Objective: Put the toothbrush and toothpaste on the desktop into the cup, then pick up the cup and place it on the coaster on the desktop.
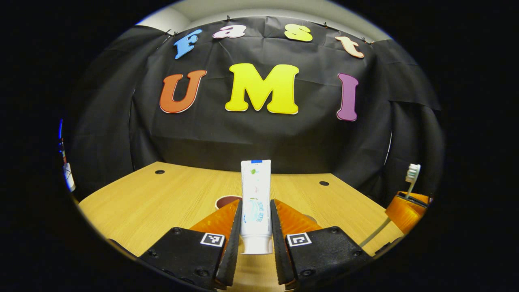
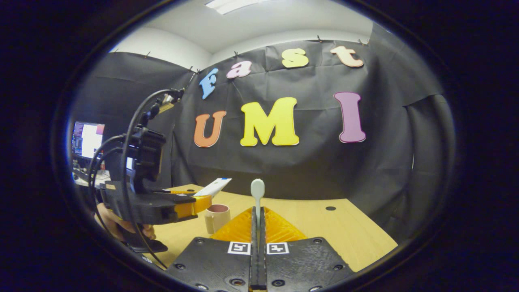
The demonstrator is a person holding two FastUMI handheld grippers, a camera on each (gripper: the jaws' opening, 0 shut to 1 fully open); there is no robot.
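My left gripper is shut on a white toothpaste tube, held upright with its cap toward the camera. Just behind its left finger shows the rim of the cup. In the right gripper view the cup is beige with a dark red inside and stands on the wooden desk. My right gripper is shut on the toothbrush, whose head points up. That gripper with the toothbrush hangs at the far right. The left gripper holds the tube above and left of the cup.
The desk has two cable holes near its back edge, with the black cloth wall behind. A hand holds the left gripper, whose cables loop upward. A lit monitor stands at the far left.
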